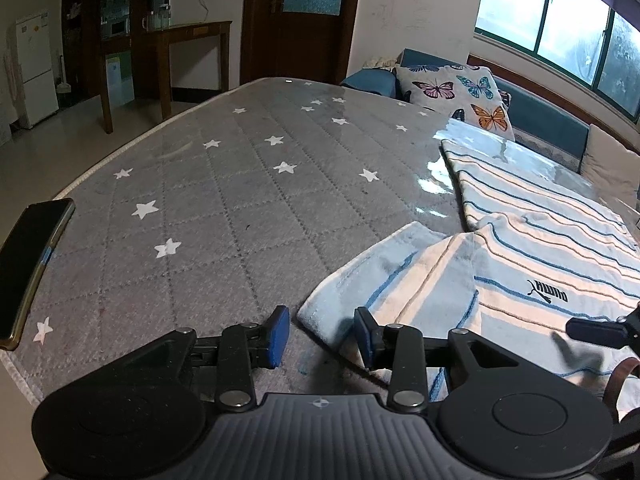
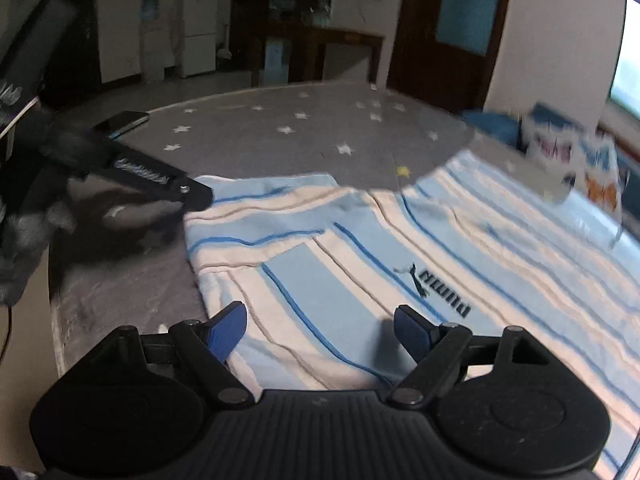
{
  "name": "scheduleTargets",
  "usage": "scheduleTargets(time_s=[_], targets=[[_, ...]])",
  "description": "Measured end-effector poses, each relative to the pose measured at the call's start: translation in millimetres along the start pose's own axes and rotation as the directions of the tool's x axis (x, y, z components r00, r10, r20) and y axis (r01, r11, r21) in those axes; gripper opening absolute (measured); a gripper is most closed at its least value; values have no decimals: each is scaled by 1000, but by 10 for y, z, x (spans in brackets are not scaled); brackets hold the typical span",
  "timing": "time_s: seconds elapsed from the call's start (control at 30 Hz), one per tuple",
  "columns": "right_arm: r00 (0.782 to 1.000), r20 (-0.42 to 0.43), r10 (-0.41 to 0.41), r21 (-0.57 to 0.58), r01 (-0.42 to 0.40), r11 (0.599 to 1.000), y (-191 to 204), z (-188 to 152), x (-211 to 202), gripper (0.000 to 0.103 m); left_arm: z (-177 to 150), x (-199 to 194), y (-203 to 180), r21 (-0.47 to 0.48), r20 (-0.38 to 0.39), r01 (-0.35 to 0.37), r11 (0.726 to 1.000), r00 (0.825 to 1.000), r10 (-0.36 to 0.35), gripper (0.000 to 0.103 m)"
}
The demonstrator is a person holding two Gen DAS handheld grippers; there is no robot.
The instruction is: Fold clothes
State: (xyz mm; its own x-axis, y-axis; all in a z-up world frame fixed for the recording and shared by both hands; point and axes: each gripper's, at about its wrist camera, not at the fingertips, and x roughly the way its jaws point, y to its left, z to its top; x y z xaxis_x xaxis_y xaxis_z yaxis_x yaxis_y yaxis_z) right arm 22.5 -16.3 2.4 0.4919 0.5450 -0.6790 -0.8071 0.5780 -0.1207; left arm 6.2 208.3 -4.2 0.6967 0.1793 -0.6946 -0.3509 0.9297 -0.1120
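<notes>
A light blue and white striped shirt (image 1: 540, 240) with a black logo lies flat on the grey star-patterned table cover (image 1: 224, 184). Its sleeve (image 1: 376, 280) is folded over the body. My left gripper (image 1: 322, 336) is open and empty, low over the sleeve's near corner. In the right wrist view the shirt (image 2: 400, 248) fills the middle and right. My right gripper (image 2: 320, 330) is open and empty, just above the shirt's near edge. The left gripper (image 2: 160, 184) shows there at the shirt's left corner.
A black phone (image 1: 32, 264) lies at the table's left edge; it also shows in the right wrist view (image 2: 122, 122). A butterfly cushion (image 1: 456, 96) sits on a blue sofa behind the table. A wooden desk (image 1: 168, 48) and fridge (image 1: 36, 68) stand further back.
</notes>
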Motion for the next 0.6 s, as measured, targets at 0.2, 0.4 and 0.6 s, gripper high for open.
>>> scheduleTargets(time_s=[0.2,0.4,0.6], targets=[[1000,14,-20,47,19,999,-91,43,-55,83,-11,-70,21,-31,10,-1,1000,1000,1,35],[1000,19,-2,34,2,999,17,99,35,83,-31,-51,-5,-37,-6,-5,999,1000,5,36],[1000,22,17,-20,-16,1000,143,120,63,83,-16,-34,1,-45,-9,-6,999,1000,6,35]])
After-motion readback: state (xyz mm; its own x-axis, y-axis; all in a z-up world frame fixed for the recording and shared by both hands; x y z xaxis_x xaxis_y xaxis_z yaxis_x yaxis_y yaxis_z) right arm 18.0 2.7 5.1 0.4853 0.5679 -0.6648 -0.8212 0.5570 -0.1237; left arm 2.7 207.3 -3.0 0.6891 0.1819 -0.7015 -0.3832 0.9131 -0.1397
